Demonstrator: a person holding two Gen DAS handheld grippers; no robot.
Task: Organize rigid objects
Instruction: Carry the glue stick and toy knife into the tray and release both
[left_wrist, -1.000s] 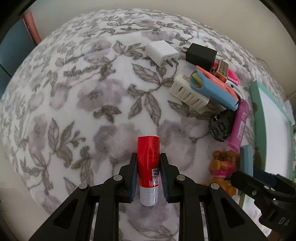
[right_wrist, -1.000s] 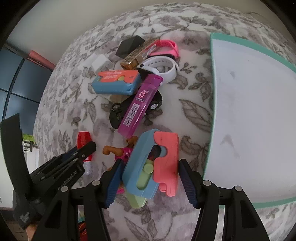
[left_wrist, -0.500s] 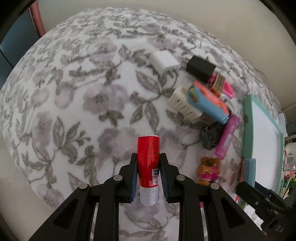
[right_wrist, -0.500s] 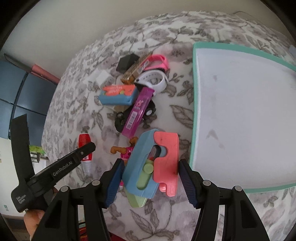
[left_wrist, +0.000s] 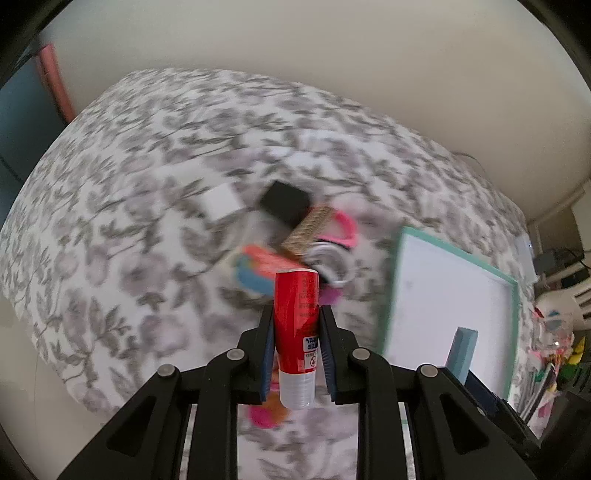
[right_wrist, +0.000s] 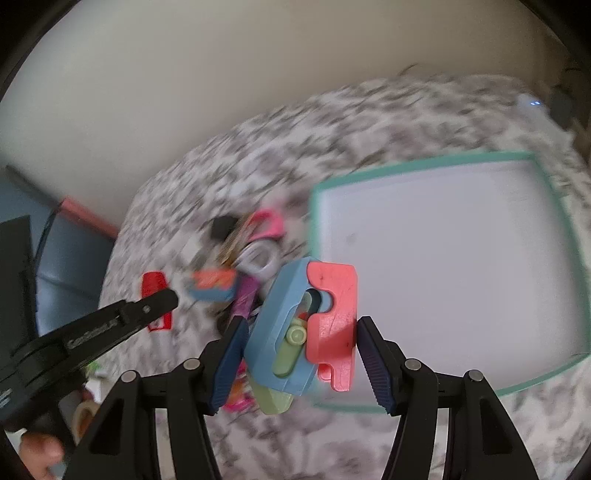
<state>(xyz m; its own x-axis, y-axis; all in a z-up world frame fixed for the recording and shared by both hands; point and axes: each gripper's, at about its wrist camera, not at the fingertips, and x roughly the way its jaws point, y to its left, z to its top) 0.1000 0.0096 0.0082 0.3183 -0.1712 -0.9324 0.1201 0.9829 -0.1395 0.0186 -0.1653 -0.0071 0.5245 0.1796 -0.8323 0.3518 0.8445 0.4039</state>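
Observation:
My left gripper (left_wrist: 296, 325) is shut on a red tube with a clear cap (left_wrist: 297, 332), held up above the flowered cloth. My right gripper (right_wrist: 301, 332) is shut on a blue and coral plastic toy with a green slider (right_wrist: 303, 325), lifted over the near left corner of the white tray with a teal rim (right_wrist: 424, 166). In the right wrist view the left gripper (right_wrist: 155, 301) shows at the left with the red tube (right_wrist: 153, 282) in it. The tray (left_wrist: 397, 280) lies to the right in the left wrist view.
A blurred heap lies on the cloth left of the tray: a white charger (left_wrist: 219, 203), a black adapter (left_wrist: 284, 203), a pink band (left_wrist: 341, 230), a second blue and coral toy (right_wrist: 214, 284) and a magenta tube (right_wrist: 245, 295). Cluttered shelves (left_wrist: 557, 350) stand at the far right.
Both grippers have risen from the cloth with their objects and moved towards the tray. The heap now looks smaller and farther below, and both views are blurred by motion.

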